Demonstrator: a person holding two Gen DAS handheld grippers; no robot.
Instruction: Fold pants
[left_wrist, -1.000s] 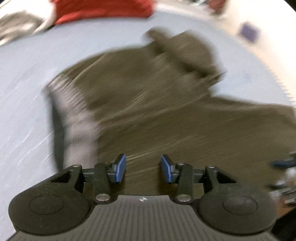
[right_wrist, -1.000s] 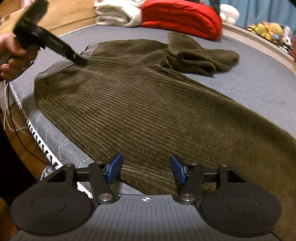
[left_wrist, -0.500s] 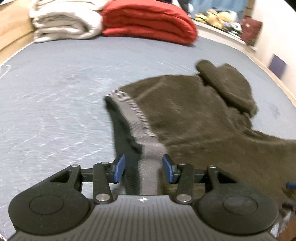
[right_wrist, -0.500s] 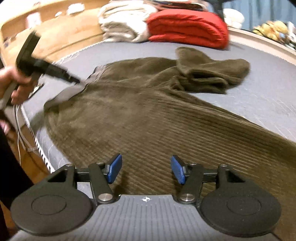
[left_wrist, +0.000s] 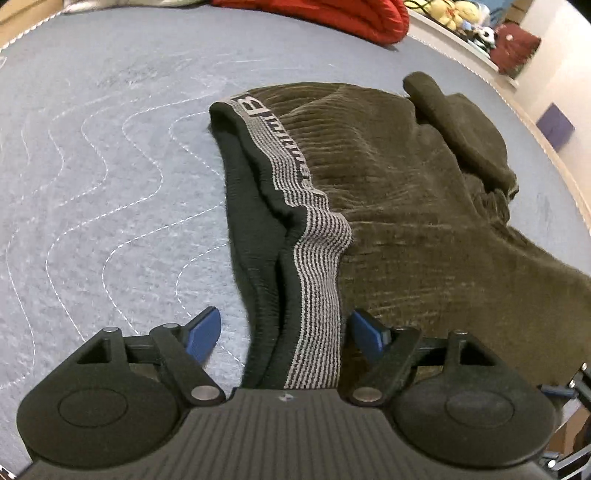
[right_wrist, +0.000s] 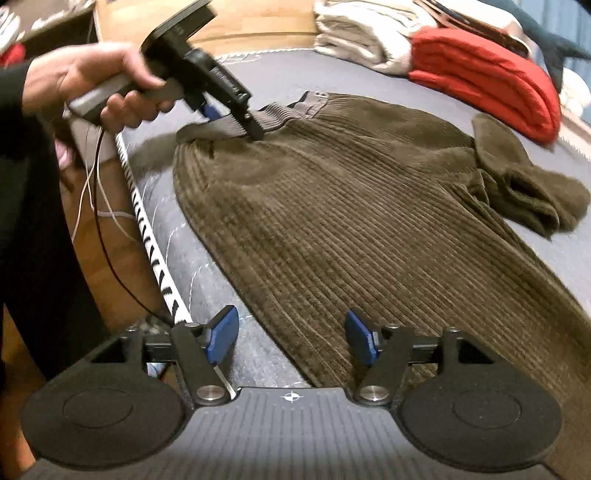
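A pair of olive-brown corduroy pants (right_wrist: 369, 229) lies spread across a blue-grey quilted bed (left_wrist: 92, 166), filling the middle and right of both views. The fold looks barely begun: the body of the pants is flat and unfolded, and one leg (right_wrist: 524, 192) sits bunched in a heap at the right of the right wrist view. Smoothing that leg and every fold are left to do.

In the left wrist view, the left hand-held gripper (left_wrist: 286, 334) has its blue fingers spread wide on either side of the grey-and-black striped waistband (left_wrist: 317, 280), which runs up the centre of the frame. The fingers straddle the band without pinching it. Whether a pad touches the fabric is hard to tell at this angle.

In the right wrist view, the right hand-held gripper (right_wrist: 291, 338) is also wide open at the bottom centre, poised over the near edge of the pants and gripping nothing.

Only the right wrist view shows the person's left hand (right_wrist: 92, 81) around the other tool's handle at upper left, the bed's edge, and trailing wires. It also shows a red folded blanket (right_wrist: 487, 81) and pale bedding (right_wrist: 362, 37) along the top. Only the left wrist view shows the waistband's lettering and dark lining, plus soft toys (left_wrist: 458, 18) on a ledge at upper right.
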